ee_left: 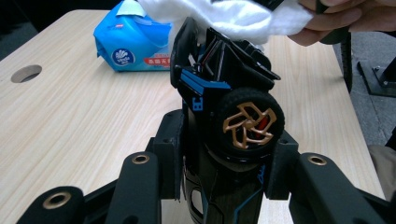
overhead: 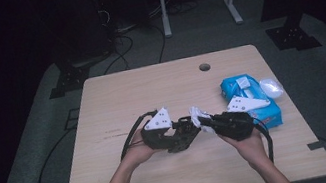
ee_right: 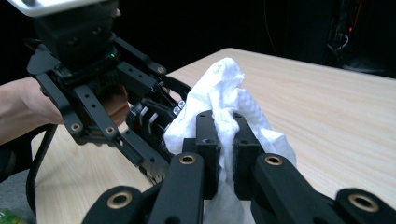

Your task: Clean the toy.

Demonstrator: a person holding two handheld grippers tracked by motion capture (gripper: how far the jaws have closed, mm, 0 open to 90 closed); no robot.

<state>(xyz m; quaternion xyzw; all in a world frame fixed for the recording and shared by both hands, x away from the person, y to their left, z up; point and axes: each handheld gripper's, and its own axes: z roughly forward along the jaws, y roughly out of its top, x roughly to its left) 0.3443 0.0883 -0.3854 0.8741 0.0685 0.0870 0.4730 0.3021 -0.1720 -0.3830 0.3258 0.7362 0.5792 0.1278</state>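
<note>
A black and blue toy car (ee_left: pixel 224 116) with a bronze-spoked wheel (ee_left: pixel 247 125) is clamped between the jaws of my left gripper (ee_left: pixel 224 172). From above, the toy car (overhead: pixel 183 136) sits over the table's middle, with the left gripper (overhead: pixel 178 132) shut on it. My right gripper (ee_right: pixel 223 140) is shut on a crumpled white tissue (ee_right: pixel 229 100). That tissue (overhead: pixel 199 114) presses against the car's far end. In the left gripper view the tissue (ee_left: pixel 224 16) covers the top of the car.
A blue pack of wet wipes (overhead: pixel 248 99) lies on the wooden table (overhead: pixel 150 88) at the right, with a white lid-like object (overhead: pixel 271 86) beside it. A cable hole (overhead: pixel 204 67) is near the far edge. Cables trail from both grippers.
</note>
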